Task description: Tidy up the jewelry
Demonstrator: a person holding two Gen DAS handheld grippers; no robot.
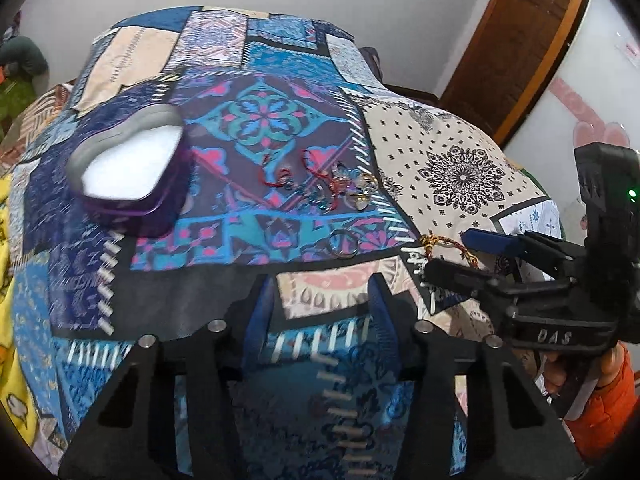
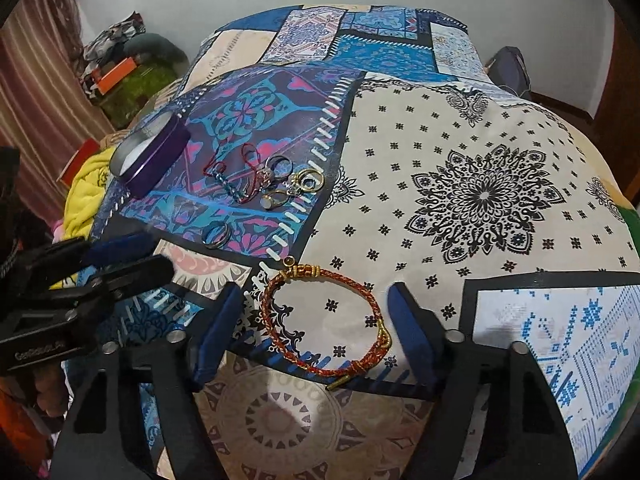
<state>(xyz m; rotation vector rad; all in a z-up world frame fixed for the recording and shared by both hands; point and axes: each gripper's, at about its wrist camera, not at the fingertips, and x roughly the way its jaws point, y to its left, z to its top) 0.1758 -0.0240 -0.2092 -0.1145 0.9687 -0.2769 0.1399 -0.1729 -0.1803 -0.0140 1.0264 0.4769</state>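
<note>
Patchwork bedspread point(image 2: 460, 128), blue and cream; pale wall at the far side. Your right gripper point(image 2: 316, 332) is partly open, pads straddling the red-gold bracelet point(image 2: 320, 320) without touching it. Left gripper point(image 1: 316, 312) is partly open over bare cloth. Purple tin point(image 1: 132, 176) sits far left, ring pile point(image 2: 280, 184) beside it, single ring point(image 2: 217, 235) nearer. Cream patch on the right is clear.

Open tin point(image 2: 150, 158) on bedspread point(image 2: 460, 128), far left. Jewelry pile point(image 2: 276, 184) just right of tin. Single ring point(image 2: 217, 235) nearer, apart from pile. Braided bracelet point(image 2: 324, 322) nearest, flat on bedspread, between right gripper point(image 2: 316, 332) jaws, untouched. Left gripper point(image 1: 320, 304) beside it, left.
</note>
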